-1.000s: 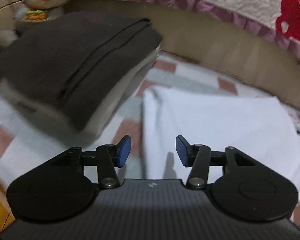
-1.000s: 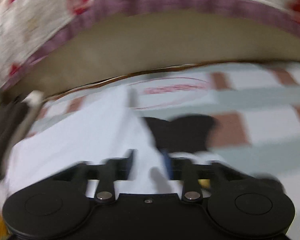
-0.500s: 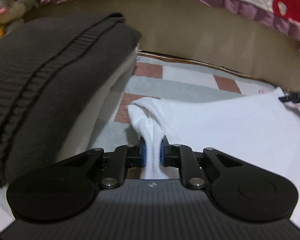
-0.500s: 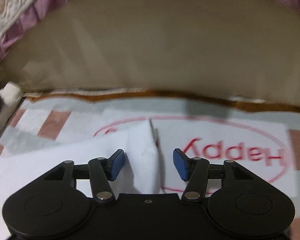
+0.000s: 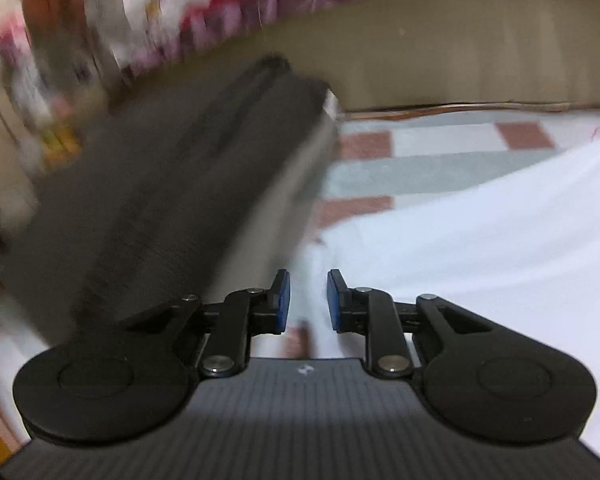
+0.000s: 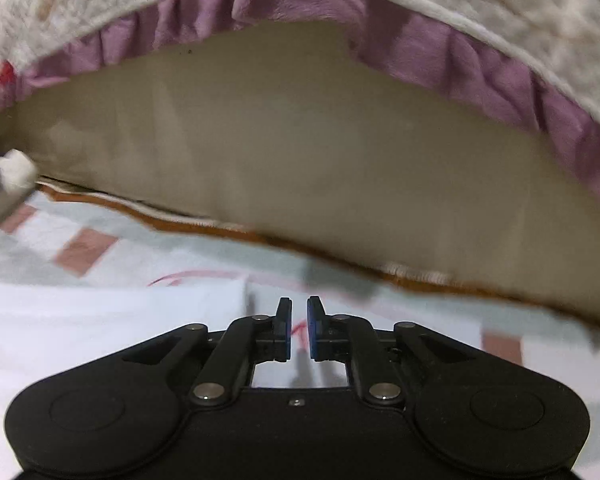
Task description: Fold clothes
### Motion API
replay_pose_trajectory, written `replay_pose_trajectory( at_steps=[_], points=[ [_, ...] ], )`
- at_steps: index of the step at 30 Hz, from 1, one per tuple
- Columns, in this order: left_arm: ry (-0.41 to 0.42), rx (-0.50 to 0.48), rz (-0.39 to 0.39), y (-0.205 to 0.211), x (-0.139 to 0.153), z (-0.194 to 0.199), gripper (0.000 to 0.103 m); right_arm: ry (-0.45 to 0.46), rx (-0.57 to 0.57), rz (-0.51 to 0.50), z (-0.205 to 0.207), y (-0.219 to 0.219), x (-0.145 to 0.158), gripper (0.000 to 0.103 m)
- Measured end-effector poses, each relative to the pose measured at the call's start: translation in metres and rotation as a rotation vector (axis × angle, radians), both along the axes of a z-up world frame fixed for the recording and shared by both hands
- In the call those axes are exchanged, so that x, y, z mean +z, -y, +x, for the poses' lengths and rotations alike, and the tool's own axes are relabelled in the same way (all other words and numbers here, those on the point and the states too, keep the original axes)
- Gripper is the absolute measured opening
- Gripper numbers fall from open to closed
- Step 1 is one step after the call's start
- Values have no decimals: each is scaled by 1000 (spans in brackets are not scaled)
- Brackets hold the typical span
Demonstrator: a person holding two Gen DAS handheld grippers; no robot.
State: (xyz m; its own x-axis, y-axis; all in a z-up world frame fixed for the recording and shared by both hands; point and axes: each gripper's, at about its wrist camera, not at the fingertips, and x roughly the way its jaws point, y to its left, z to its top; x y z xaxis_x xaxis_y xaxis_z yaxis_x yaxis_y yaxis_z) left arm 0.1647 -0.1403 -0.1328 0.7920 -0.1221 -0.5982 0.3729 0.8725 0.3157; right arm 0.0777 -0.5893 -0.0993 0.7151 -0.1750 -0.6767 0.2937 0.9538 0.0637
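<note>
Left gripper (image 5: 308, 300), jaws parted, hovers over the near edge of the white garment (image 5: 480, 248) spread on the checked sheet (image 5: 420, 152); a blurred dark folded stack (image 5: 172, 200) lies alongside. Right gripper (image 6: 299, 330), jaws nearly closed with a narrow empty gap, sits beside the garment's corner.

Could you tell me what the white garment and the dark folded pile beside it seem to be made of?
White garment: likely thin matte cotton, soft and draping smoothly. Dark folded pile: probably thick ribbed knit, judging by faint ridged lines, though motion blur leaves this uncertain.
</note>
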Motion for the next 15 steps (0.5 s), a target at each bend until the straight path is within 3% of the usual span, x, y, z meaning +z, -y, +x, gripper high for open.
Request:
replay_pose_trajectory(
  at_steps=[1,3,4,9,12,15],
  points=[
    [16,13,-3,-3,5,-4,20,-2,19,55,-10,1,2,28],
    [-19,24,-84,-16,19,-13,20,5,73,166,-35,-5,4,48],
    [-49,2,-131,-21,25,-20,20,-6,80,165,-44,-7,3,51],
    [-227,-154,-210,-10,26,-66,21,-69,110,134,-82,-15,-6,51],
    [-343,-162,-217,-10,15,-91,21,-107,127,116,-105,-20,-12,51],
    [-387,-137,-215,-14,2,-111,26,-144,145,97,-129,-25,-17,51]
  ],
)
